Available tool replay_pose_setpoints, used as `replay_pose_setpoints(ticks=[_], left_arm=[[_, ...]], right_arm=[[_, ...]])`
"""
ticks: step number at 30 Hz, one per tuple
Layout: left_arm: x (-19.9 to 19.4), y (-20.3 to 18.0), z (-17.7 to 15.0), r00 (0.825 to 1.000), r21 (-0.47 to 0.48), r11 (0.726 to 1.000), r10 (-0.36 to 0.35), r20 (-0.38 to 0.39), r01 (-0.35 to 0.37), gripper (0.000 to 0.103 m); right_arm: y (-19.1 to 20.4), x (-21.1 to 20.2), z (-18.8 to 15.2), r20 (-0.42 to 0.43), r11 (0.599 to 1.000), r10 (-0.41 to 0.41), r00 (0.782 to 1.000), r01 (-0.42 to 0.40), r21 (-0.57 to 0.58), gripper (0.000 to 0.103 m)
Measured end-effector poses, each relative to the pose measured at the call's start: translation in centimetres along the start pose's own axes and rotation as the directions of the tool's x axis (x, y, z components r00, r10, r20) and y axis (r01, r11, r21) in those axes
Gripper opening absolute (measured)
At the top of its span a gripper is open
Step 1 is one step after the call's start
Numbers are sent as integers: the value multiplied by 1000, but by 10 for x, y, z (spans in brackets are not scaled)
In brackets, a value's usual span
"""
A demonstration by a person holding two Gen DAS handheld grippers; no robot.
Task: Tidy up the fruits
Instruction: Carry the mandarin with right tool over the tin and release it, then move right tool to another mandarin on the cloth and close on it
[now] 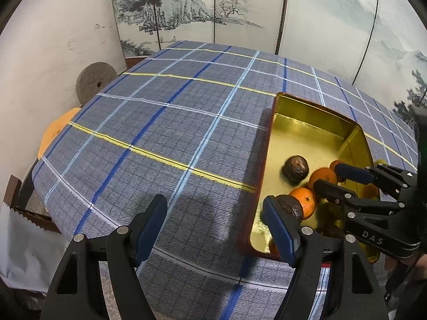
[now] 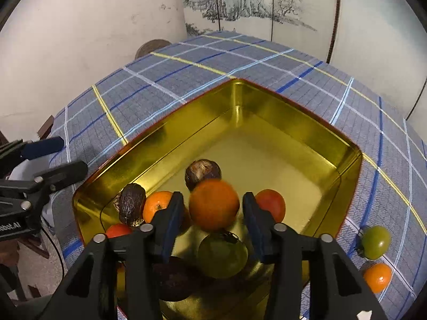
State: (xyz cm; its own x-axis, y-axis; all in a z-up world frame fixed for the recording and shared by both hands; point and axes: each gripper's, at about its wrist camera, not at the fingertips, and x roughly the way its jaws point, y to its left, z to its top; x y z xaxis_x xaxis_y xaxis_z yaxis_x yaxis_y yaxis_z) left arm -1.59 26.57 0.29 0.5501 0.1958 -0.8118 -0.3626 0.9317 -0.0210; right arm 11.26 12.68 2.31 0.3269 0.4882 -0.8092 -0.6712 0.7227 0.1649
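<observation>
While the right gripper (image 2: 213, 210) hangs over the gold tin (image 2: 267, 101), a smooth round orange (image 2: 214, 204) sits blurred between its blue-padded fingers (image 2: 174, 213); the fingers stand spread to either side, with small gaps showing, so it is not gripped. The tin is a shiny metal rectangle with rounded corners, resting on a plaid cloth (image 2: 186, 80). Inside lie a wrinkled brown fruit (image 2: 202, 172), a dark shrivelled one (image 2: 131, 204), more oranges, a red tomato (image 2: 271, 204) and a green tomato (image 2: 222, 256). Outside on the cloth sit another green tomato (image 2: 375, 242) and a small orange (image 2: 377, 277). The left gripper (image 1: 214, 224) is wide open and empty, beside the tin.
</observation>
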Motion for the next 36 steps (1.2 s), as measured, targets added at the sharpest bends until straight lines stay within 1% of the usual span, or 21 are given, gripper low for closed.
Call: replay_pose_setpoints(ticks=[5,7,11,14,17,21,26,30,36], left_arm=[[-2,-9,3,1000,12,1000,-15,8,15,75],[-3,-14,4,1000,16,1000,-21,10,21,75],[-3,-24,6,999,35,999,-40,12,40,75],[-1,-34,8,998,48,997,-57,10,57,75],[0,-45,9,997,63,995,-79,9,78,75],[1,-62,11,995,92,991,-100,8,99,75],[3,-80,13,993,133,984,-116,4,114,75],[5,-92,13,992,153,981,-123,-7,123,75],[7,-106,14,991,173,976,-130,-17,131,75]], right_arm=[[-5,-14,1,33,1000,5,999,-6,23,46],[-7,-26,2,60,1000,9,998,-11,28,46],[-13,-50,-2,109,999,-11,994,7,41,46],[-25,-66,-12,129,997,-44,991,36,68,46],[-46,-79,-27,123,991,-94,988,81,109,46],[-76,-89,-52,93,976,-152,984,135,173,46],[-108,-94,-79,49,955,-191,980,175,239,46],[-125,-92,-94,20,941,-215,976,202,272,46],[-136,-83,-104,10,931,-221,975,208,298,46]])
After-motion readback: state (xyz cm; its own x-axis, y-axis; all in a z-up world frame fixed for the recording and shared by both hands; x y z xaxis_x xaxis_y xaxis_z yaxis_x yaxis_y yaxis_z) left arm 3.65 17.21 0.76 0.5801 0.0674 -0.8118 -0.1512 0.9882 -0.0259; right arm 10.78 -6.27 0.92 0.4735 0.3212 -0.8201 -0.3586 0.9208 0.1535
